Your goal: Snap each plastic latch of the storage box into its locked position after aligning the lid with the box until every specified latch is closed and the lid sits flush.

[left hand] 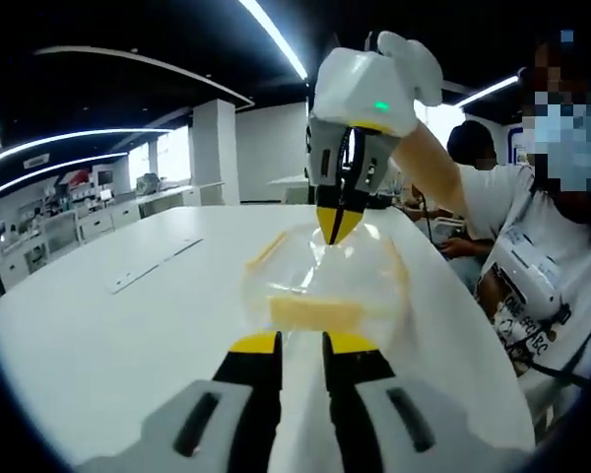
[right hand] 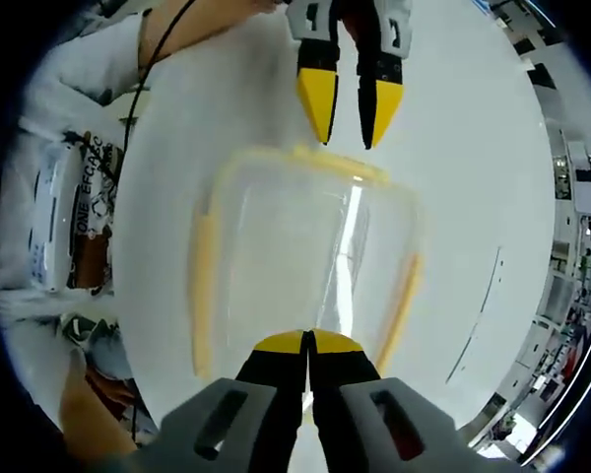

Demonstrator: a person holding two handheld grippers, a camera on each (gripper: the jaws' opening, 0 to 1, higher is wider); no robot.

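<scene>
Left gripper [left hand: 300, 341] parted, right gripper [right hand: 308, 341] clenched, over clear rounded plastic storage box [right hand: 305, 261], yellow latches [right hand: 203, 296], glossy white table [left hand: 128, 325].

Light: bright, from ceiling strip lights [left hand: 272, 35] and windows [left hand: 173, 152] behind.
Glare: white counter [left hand: 98, 335] washed out; a streak on the clear lid [right hand: 350, 246].
Distortion: strong fisheye bending at edges.
Blur: soft background.

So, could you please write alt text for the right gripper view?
A clear plastic storage box with yellow latches sits on a white table, seen from above. The right tool, jaws shut, is at the box's near edge; the left tool, jaws apart, points at the far edge.
</scene>
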